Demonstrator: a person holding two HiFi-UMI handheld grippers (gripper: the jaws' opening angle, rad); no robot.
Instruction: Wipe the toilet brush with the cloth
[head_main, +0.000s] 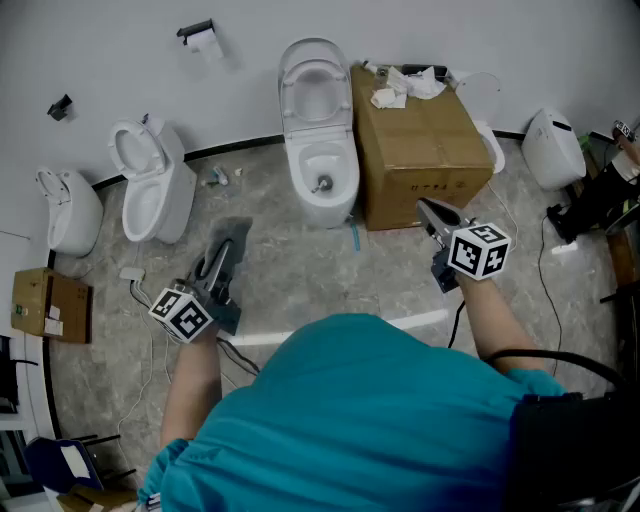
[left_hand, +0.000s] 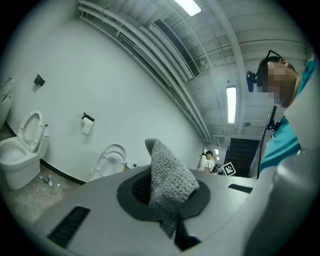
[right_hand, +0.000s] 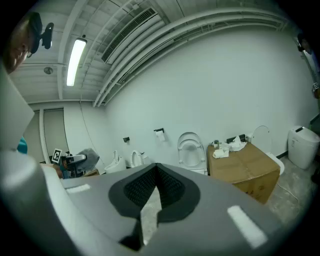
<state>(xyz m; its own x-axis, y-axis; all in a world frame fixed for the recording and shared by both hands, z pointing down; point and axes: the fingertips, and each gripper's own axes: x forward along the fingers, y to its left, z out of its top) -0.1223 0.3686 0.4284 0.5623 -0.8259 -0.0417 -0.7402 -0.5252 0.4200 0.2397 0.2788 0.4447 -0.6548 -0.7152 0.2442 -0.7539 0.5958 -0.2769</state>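
Note:
My left gripper (head_main: 218, 260) is shut on a grey knitted cloth (head_main: 236, 243), held level over the floor at the left; in the left gripper view the cloth (left_hand: 167, 175) sticks up from between the closed jaws of the left gripper (left_hand: 169, 202). At the right, my right gripper (head_main: 430, 212) is shut with nothing in it, next to the cardboard box; the right gripper view shows the right gripper (right_hand: 152, 192) with its jaws together. A small dark thing (head_main: 322, 185) sits in the middle toilet's bowl; I cannot tell whether it is the toilet brush.
The white middle toilet (head_main: 318, 120) stands against the wall with its lid up. A cardboard box (head_main: 420, 140) with crumpled paper on top is beside it. Two more toilets (head_main: 150, 185) stand at the left, a white bin (head_main: 553, 148) at the right, and cables lie on the floor.

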